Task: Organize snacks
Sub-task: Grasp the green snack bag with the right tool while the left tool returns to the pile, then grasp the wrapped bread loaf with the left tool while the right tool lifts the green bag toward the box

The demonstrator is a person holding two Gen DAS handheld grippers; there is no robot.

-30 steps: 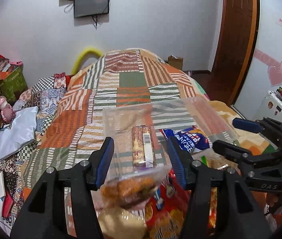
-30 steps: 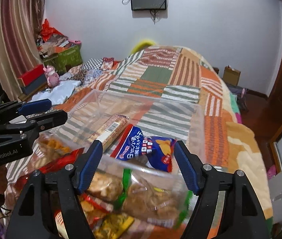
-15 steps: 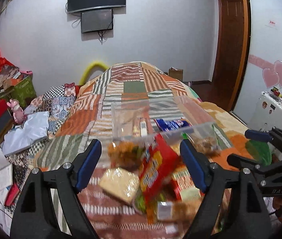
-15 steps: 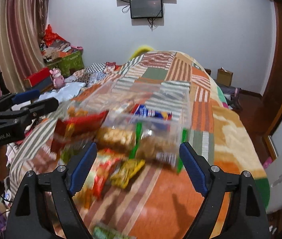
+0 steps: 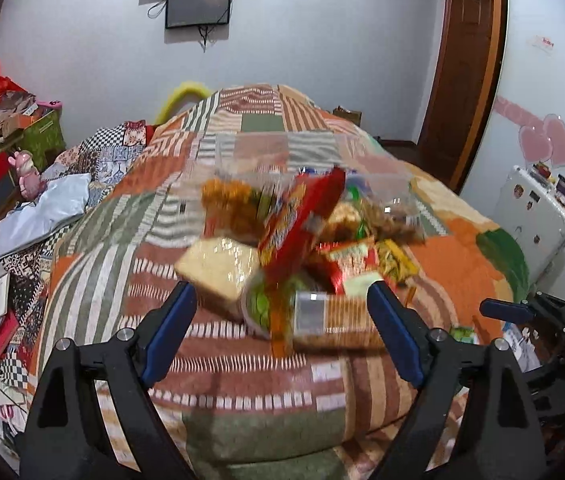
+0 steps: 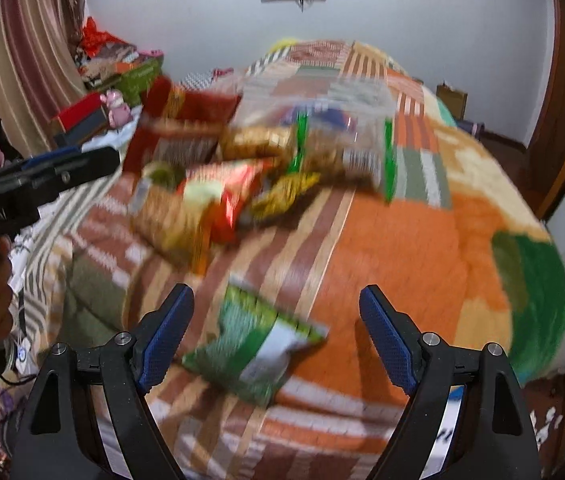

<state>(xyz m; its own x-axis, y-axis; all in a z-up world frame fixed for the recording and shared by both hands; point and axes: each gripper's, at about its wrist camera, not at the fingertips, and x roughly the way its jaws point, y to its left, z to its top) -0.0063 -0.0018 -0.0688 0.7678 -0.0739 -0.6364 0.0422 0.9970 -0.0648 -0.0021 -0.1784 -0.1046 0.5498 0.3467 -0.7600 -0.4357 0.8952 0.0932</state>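
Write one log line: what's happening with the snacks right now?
left hand-held gripper: open, empty | right hand-held gripper: open, empty | snack packets: heaped on patchwork blanket | clear plastic box: tipped behind heap

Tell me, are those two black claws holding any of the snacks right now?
No. The left gripper and the right gripper both stand open with nothing pinched; their jaws have just been opening. The snack pile lies loose on the blanket.
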